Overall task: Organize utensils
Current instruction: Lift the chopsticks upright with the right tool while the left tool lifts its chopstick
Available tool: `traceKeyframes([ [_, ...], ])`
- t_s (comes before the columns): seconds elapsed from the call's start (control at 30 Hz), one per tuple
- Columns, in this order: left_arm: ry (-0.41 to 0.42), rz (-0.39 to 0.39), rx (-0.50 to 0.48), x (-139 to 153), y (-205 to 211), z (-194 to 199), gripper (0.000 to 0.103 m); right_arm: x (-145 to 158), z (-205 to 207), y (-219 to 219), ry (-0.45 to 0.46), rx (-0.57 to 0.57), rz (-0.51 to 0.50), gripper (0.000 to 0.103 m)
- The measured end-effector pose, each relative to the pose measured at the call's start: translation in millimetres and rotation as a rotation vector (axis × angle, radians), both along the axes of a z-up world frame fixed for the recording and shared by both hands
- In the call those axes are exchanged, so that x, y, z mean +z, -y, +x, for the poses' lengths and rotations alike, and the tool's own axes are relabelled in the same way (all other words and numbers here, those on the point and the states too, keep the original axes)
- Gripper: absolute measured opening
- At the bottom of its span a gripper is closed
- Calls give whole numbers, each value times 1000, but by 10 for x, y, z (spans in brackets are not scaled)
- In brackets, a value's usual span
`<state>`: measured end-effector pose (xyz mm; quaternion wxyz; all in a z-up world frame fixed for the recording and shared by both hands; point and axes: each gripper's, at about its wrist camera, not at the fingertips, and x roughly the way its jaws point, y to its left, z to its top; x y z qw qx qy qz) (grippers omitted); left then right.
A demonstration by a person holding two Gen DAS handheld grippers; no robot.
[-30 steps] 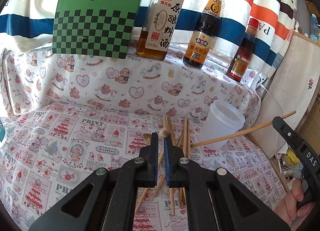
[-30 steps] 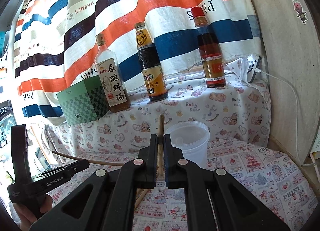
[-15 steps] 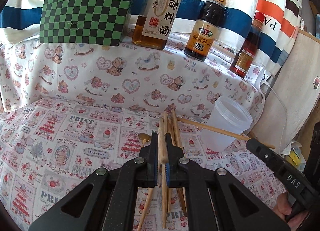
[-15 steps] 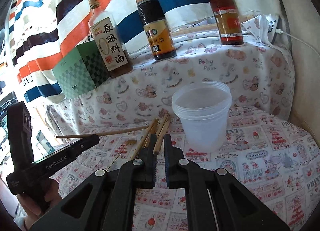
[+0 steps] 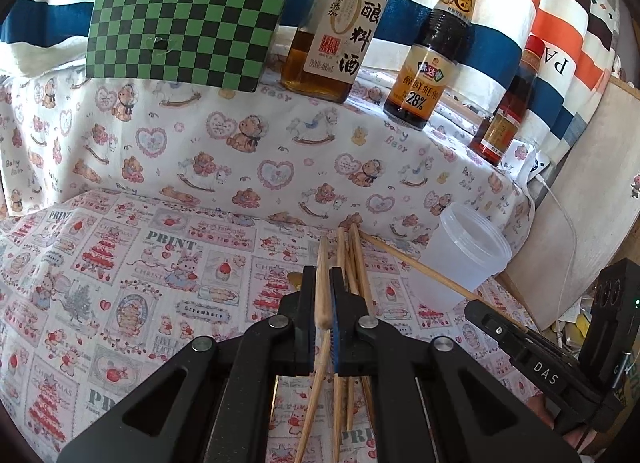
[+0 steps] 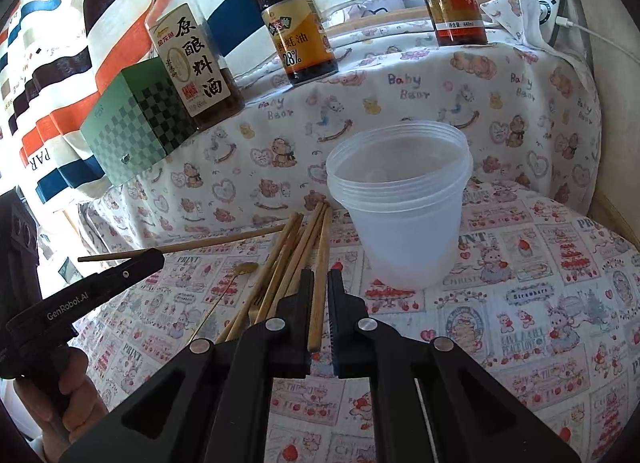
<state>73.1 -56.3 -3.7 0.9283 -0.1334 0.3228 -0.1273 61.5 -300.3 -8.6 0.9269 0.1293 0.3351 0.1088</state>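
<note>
Beside the translucent plastic cup (image 6: 400, 219), both grippers, left (image 5: 320, 305) and right (image 6: 319, 311), were clamped on wooden chopsticks (image 6: 320, 271); a tilted stick could snag the rim and tip it.

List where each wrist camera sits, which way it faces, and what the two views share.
Left wrist: sits on the left gripper, facing forward and down over the left-held chopstick onto the printed cloth; the right gripper shows at the right.
Right wrist: sits on the right gripper, facing down over the right-held chopstick; the left gripper and a hand show at the left.
Shared: plastic cup, loose chopsticks, bottles, green checked box.
</note>
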Motion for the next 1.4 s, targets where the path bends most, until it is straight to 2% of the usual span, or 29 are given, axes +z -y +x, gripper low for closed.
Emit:
traceKeyframes([
  [0.2, -9, -10, 2, -39, -23, 21, 5, 36, -14, 9, 15, 8, 6, 7],
  [0.33, -2, 4, 3, -39, -11, 3, 5, 20, -4, 8, -11, 2, -27, 7],
  [0.4, 15, 9, 9, -17, -14, -26, 5, -22, 46, 28, -65, 10, -27, 7],
  [0.5, 39, 5, 18, 41, -46, -79, 4, -175, 136, 11, -204, 26, -48, 8],
  [0.63, 49, 4, 31, 103, -102, -116, 4, -346, 204, -154, -285, 59, -148, 9],
  [0.7, 52, 24, 30, 128, -97, -133, 4, -338, 189, -222, -262, 62, -201, 9],
  [0.73, 48, 37, 25, 140, -93, -139, 4, -351, 192, -233, -269, 77, -191, 9],
  [0.83, 33, 82, -59, 171, -22, -126, 5, -349, 179, -281, -245, 71, -236, 9],
  [0.9, 46, 126, -22, 167, -10, -133, 5, -359, 170, -322, -230, 69, -273, 9],
  [0.93, 38, 113, -32, 150, -12, -114, 5, -356, 170, -330, -228, 64, -280, 6],
  [1.03, 13, 68, -29, 92, -41, -61, 5, -337, 141, -238, -208, 57, -197, 6],
  [1.2, 64, 72, 35, 127, -88, -128, 5, 22, -83, -118, -20, 36, -129, 6],
  [1.4, 81, 43, 62, 155, -190, -142, 4, 320, -268, 38, 123, -38, -53, 6],
])
